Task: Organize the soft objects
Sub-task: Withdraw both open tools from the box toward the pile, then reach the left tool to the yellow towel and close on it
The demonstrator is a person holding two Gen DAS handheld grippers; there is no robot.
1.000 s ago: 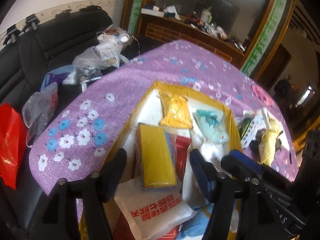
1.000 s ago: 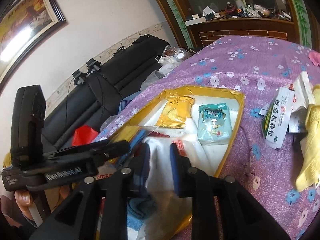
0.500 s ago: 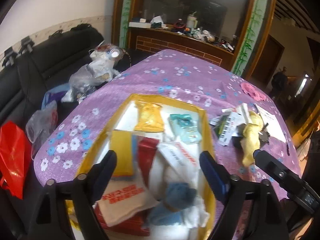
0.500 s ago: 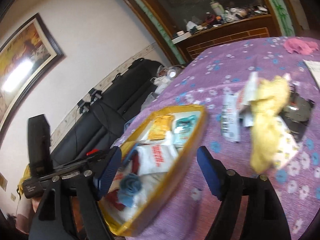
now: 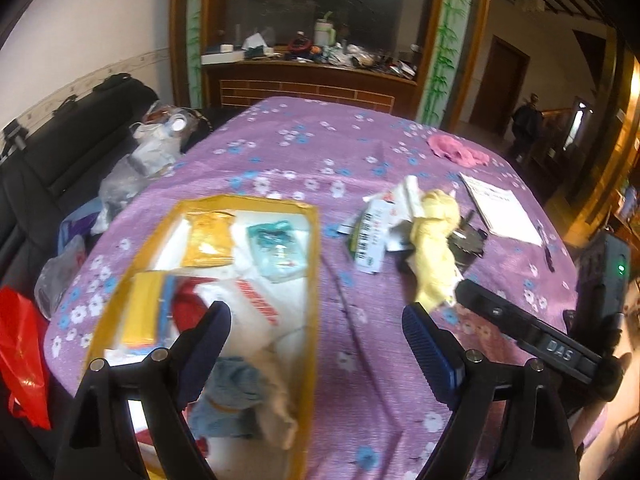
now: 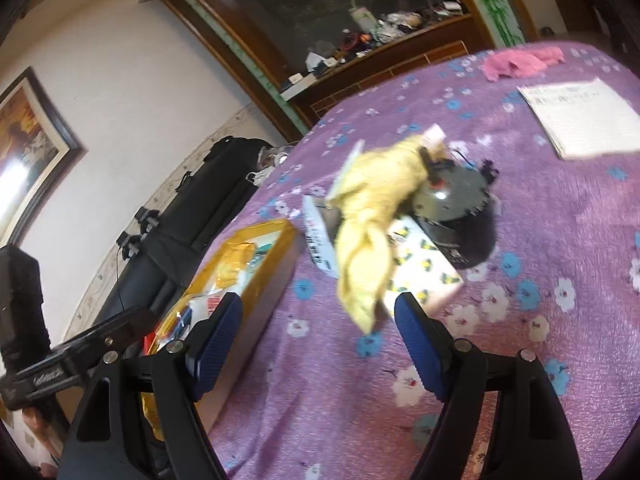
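A yellow-rimmed box (image 5: 314,280) on the purple flowered tablecloth holds soft packets, a yellow pack (image 5: 140,308) and a blue cloth (image 5: 232,392). My left gripper (image 5: 314,328) hangs open and empty over the box's right rim. A crumpled yellow cloth (image 6: 372,216) lies on a pile of packets to the right of the box. My right gripper (image 6: 318,312) is open and empty just short of the cloth's near end. The same yellow cloth (image 5: 434,248) shows in the left wrist view. A pink cloth (image 5: 456,152) lies at the table's far side.
Under the yellow cloth are a bee-printed packet (image 6: 424,268), a white-green packet (image 5: 370,240) and a dark round object (image 6: 452,200). A white booklet (image 6: 580,120) lies to the right. A black sofa (image 5: 60,140) with plastic bags and a red bag (image 5: 20,352) borders the table's left.
Both grippers have swung right, from over the box toward the yellow cloth's pile. The right jaws, close together over the box's white packets a second ago, now stand wide. The left jaws widened too.
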